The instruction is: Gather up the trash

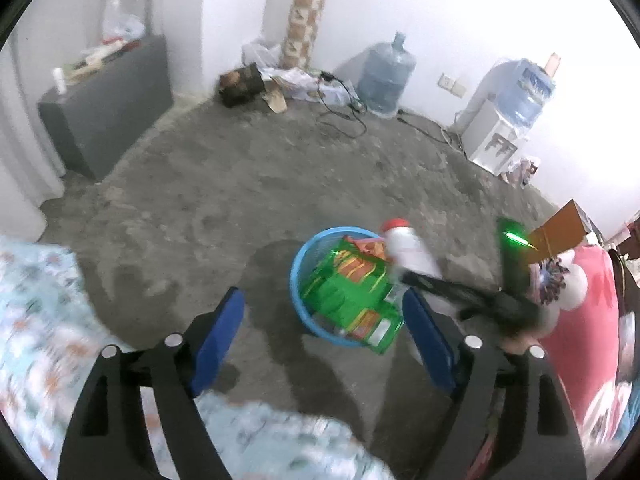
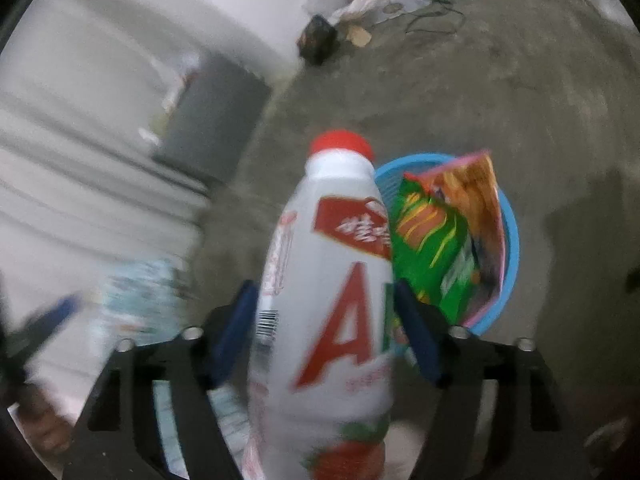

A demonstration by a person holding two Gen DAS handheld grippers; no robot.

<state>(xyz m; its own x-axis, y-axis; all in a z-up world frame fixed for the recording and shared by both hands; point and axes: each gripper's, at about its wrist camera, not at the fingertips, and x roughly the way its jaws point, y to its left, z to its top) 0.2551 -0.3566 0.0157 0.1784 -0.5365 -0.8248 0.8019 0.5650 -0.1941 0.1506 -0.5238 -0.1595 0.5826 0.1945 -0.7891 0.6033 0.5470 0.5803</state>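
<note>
A bare grey concrete floor (image 1: 280,168) runs back to white walls, with a dark cabinet (image 1: 108,108), a big water jug (image 1: 386,76) and a water dispenser (image 1: 506,120) along the far edge.

On that floor stands a blue basket (image 1: 298,276), already stuffed with a green snack bag (image 1: 344,292) and an orange-pink wrapper (image 2: 476,208) that pokes up over its rim. A white bottle (image 2: 332,280) with a red cap (image 2: 342,144) stands between the blue pads of the right gripper (image 2: 326,316), cap pointing away, just beside the basket's near rim. Motion blur hides whether the pads press on the bottle's sides or stand just off them; the jaws are wide. The right gripper tilts steeply down toward the basket.

The left gripper (image 1: 324,332) also angles down at the floor, its jaws spread wide with nothing between them; the basket shows through the gap. A patterned light-blue cloth (image 1: 44,320) lies under it at the lower left. At the right edge a red garment (image 1: 580,320) on the person is in view.
</note>
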